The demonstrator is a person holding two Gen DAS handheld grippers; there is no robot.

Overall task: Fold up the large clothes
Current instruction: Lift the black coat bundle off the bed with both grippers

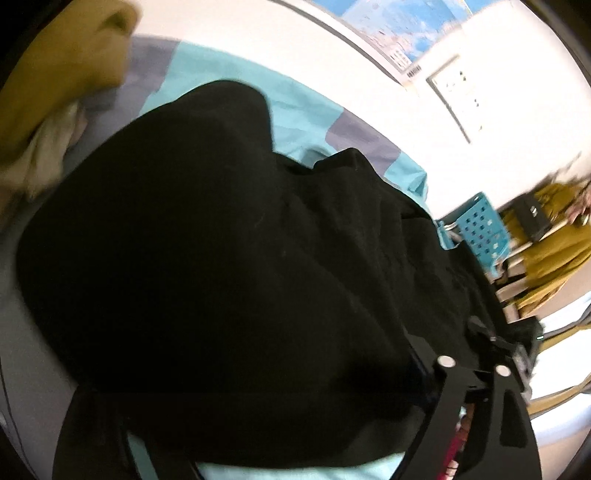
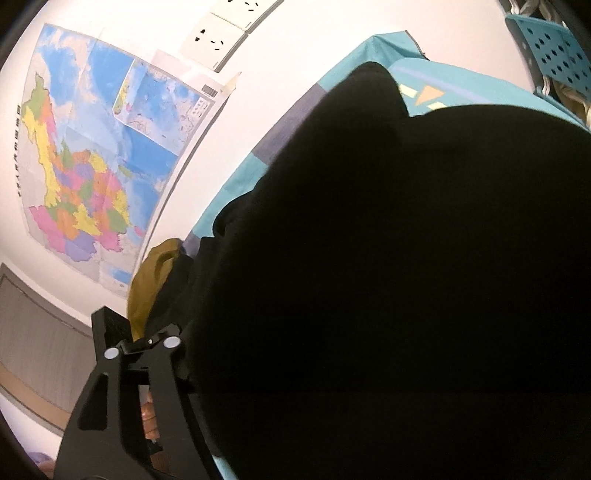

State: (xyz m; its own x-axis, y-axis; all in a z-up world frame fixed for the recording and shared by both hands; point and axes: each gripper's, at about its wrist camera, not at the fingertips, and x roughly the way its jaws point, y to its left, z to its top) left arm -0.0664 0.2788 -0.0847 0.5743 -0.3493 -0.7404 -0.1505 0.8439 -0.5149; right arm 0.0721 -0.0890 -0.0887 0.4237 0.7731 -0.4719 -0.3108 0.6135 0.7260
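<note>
Blk garment (image 1: 229, 236) on teal sheet (image 1: 295, 118)

A large black fabric garment (image 1: 221, 240) lies spread over a teal and grey patterned bedsheet (image 1: 295, 110). Beyond it, toward the wall, a mustard-yellow crumpled cloth (image 1: 66, 74) sits on the sheet. A teal perforated plastic basket (image 1: 480, 229) stands past the bed's edge — a multicoloured paper wall map (image 2: 92, 166) hangs behind.

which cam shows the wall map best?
Right wrist: the wall map fills the upper left, with its coloured regions clear. Left wrist catches only a blurred blue strip at the top edge.
</note>
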